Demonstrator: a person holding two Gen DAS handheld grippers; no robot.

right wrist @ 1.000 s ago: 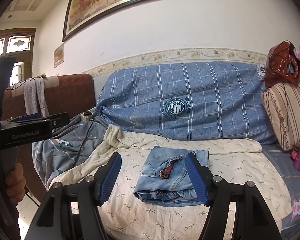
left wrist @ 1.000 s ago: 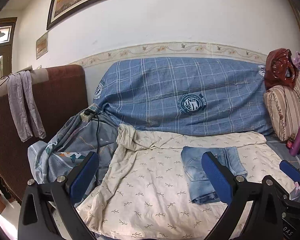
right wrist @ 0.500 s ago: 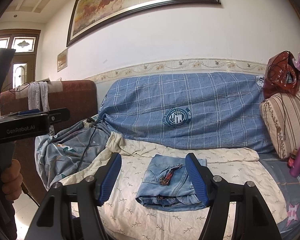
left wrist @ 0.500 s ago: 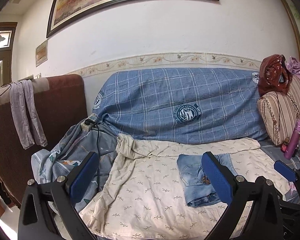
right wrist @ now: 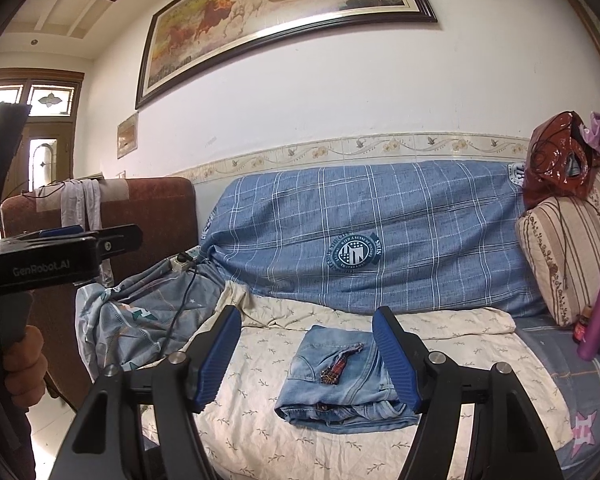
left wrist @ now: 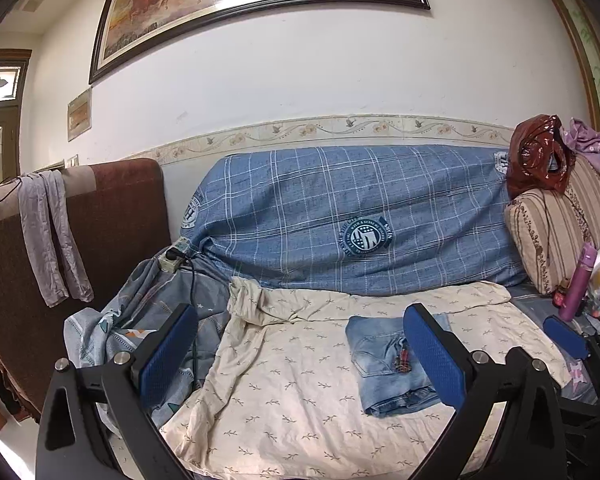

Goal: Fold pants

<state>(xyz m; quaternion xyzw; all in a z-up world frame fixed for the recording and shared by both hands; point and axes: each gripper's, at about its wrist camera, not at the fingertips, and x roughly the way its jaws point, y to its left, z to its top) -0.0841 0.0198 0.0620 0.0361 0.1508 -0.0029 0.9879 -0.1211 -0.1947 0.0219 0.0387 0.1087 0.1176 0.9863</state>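
Observation:
Light blue jeans lie folded into a small square on the cream leaf-print sheet of a sofa bed. A small red tag shows at the pocket. My left gripper is open and held back from the sheet, with nothing between its blue pads; the jeans sit just inside its right finger. My right gripper is also open and empty, hanging above and short of the jeans. In the right wrist view the left gripper shows at the left edge, held by a hand.
A blue plaid cover drapes the sofa back. A grey patterned quilt with a power strip and cord lies left. A striped cushion, red bag and purple bottle stand right. A brown headboard carries a grey garment.
Both grippers have drawn back and risen from the sofa, so the folded jeans look smaller and lower in both views. Both stay open and empty.

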